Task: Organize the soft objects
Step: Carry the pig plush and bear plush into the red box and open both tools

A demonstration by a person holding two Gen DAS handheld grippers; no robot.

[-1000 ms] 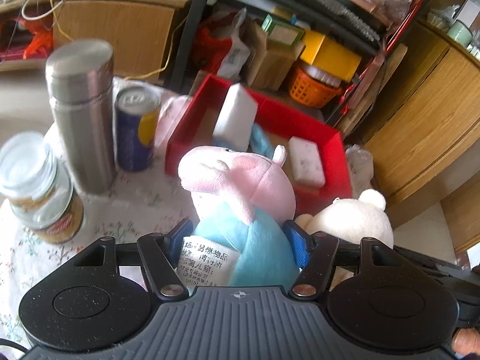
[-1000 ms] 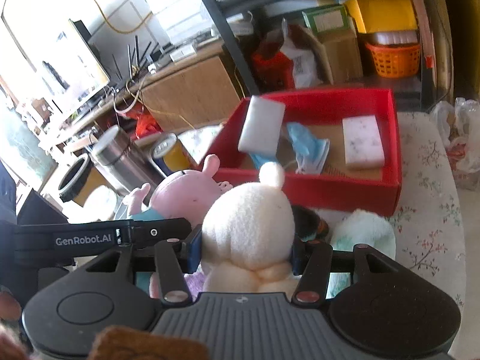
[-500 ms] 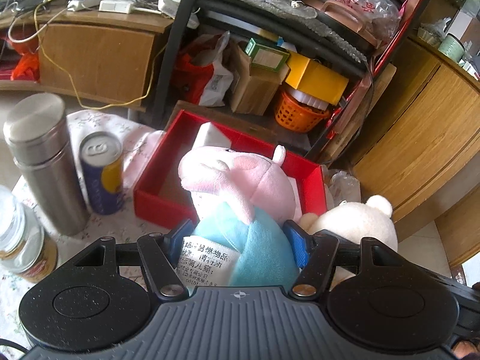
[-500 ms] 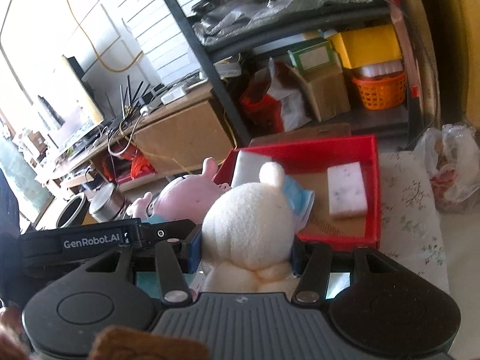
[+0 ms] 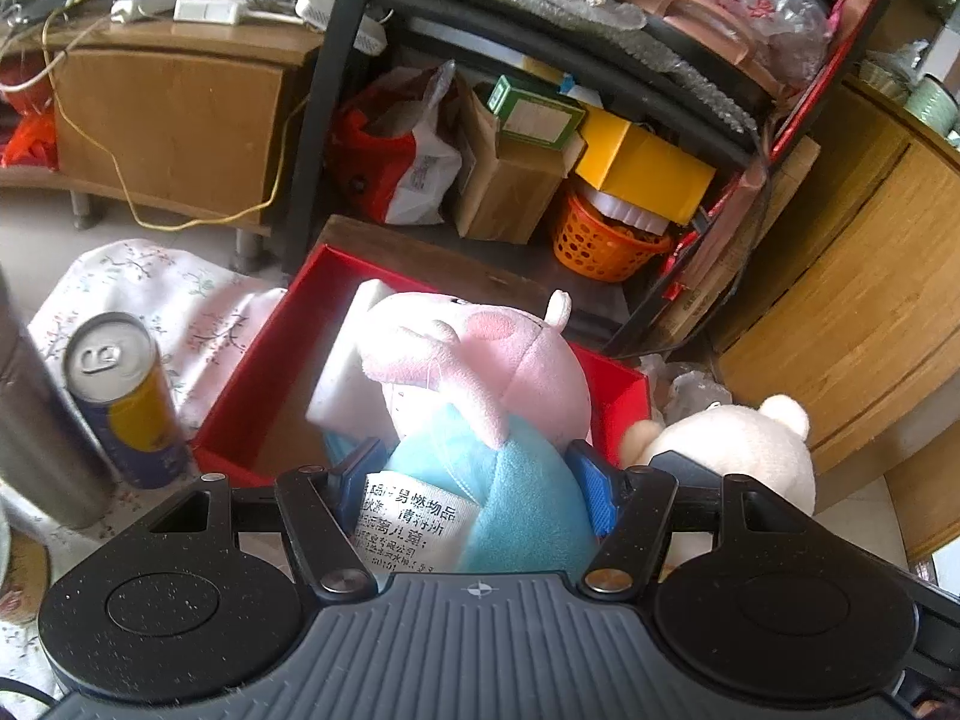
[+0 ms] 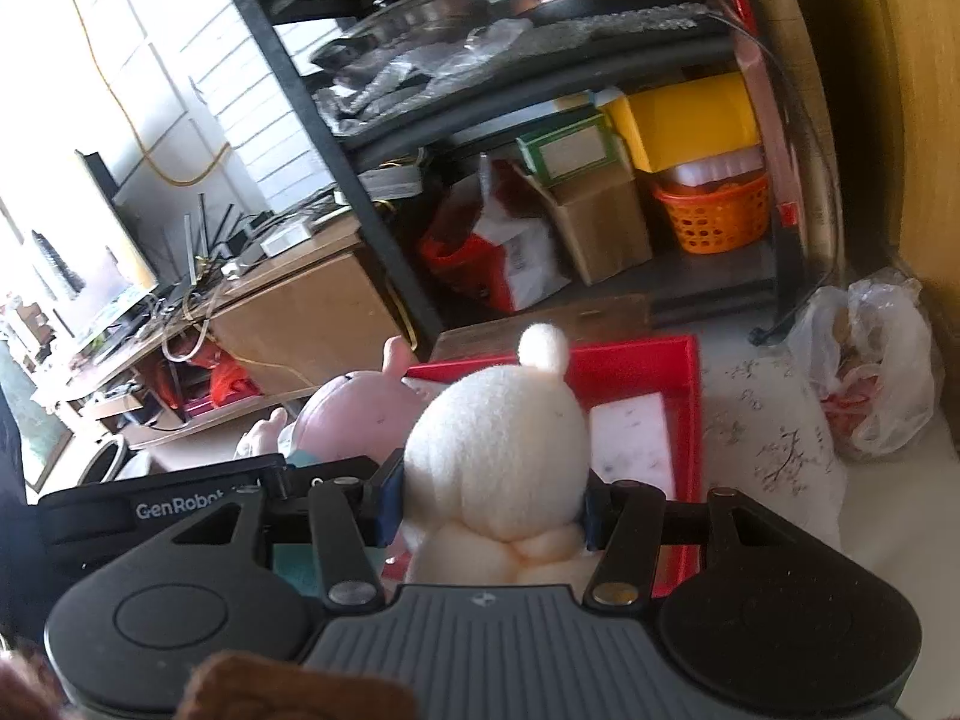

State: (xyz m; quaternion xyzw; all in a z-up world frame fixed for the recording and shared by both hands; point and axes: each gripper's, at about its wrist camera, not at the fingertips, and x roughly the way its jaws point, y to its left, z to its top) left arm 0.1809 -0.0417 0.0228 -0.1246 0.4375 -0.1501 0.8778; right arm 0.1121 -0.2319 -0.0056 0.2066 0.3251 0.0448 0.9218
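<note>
Floral tablecloth (image 5: 150, 294) carries red tray (image 5: 264, 372); drink can (image 5: 123, 396), steel flask (image 5: 36, 426) left of tray.

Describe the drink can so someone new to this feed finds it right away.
Start at the red box on the floral tablecloth. Just left of it stands the drink can, upright, beside a steel flask. Its blue-and-yellow body and silver pull-tab top set it apart from the plain grey flask.

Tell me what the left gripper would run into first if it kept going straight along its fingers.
Probably the red box: the left gripper, shut on the pig plush, aims into it, maybe meeting the white sponge first; depth unclear.
</note>
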